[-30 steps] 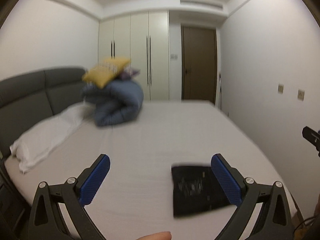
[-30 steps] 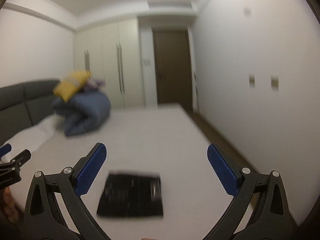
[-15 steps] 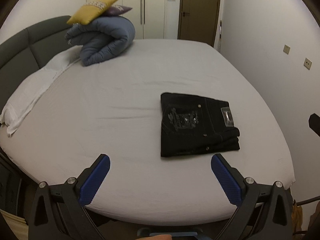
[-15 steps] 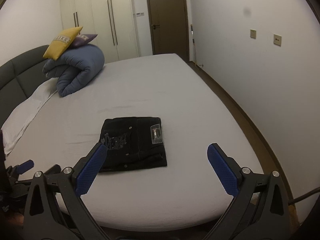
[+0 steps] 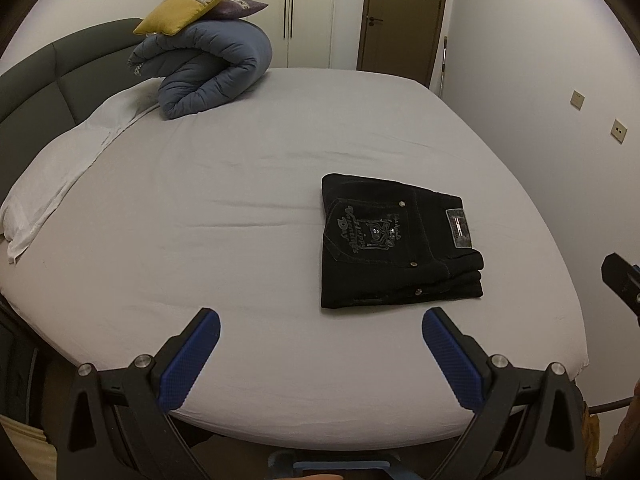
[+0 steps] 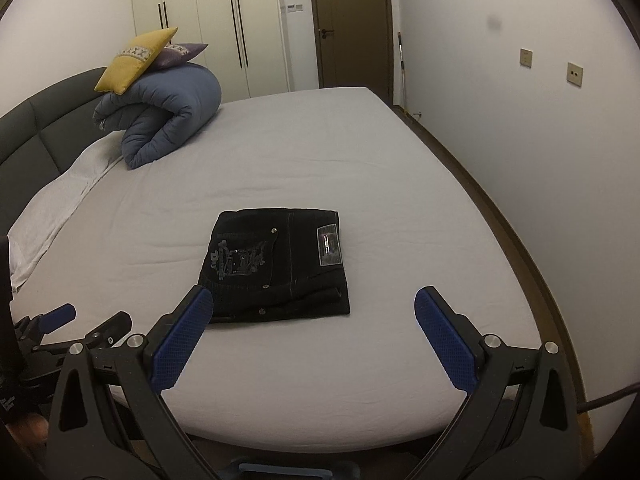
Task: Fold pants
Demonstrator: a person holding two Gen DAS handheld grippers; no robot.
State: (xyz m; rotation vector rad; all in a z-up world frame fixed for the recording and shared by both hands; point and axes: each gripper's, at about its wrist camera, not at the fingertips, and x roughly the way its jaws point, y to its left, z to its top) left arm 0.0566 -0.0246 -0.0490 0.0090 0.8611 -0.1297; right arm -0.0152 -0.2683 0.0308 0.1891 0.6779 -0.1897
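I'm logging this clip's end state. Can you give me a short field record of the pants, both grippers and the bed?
pants: black, folded into a flat rectangle, back pocket and patch on top
location: on the bed, near its front edge
left hand-held gripper: open, holding nothing
right hand-held gripper: open, holding nothing
contact: neither touches the pants
also on bed: rolled blue duvet, yellow cushion on top

Pants (image 5: 394, 246): folded into a stack, lying on the bed (image 5: 240, 200) near its foot-side edge, toward the wall side.
Rolled duvet (image 5: 212, 70): at the far end of the bed, against the headboard (image 5: 60, 76).
Cushions (image 5: 192, 4): stacked on top of the rolled duvet.
Pillow (image 5: 56, 168): along the bed's left edge, before the headboard.
Left gripper (image 5: 320, 338): off the bed's near edge, left of the pants.
Right gripper (image 6: 308, 316): before the pants, apart from them.
Wardrobe (image 6: 224, 28) and door (image 6: 348, 24): behind the bed.
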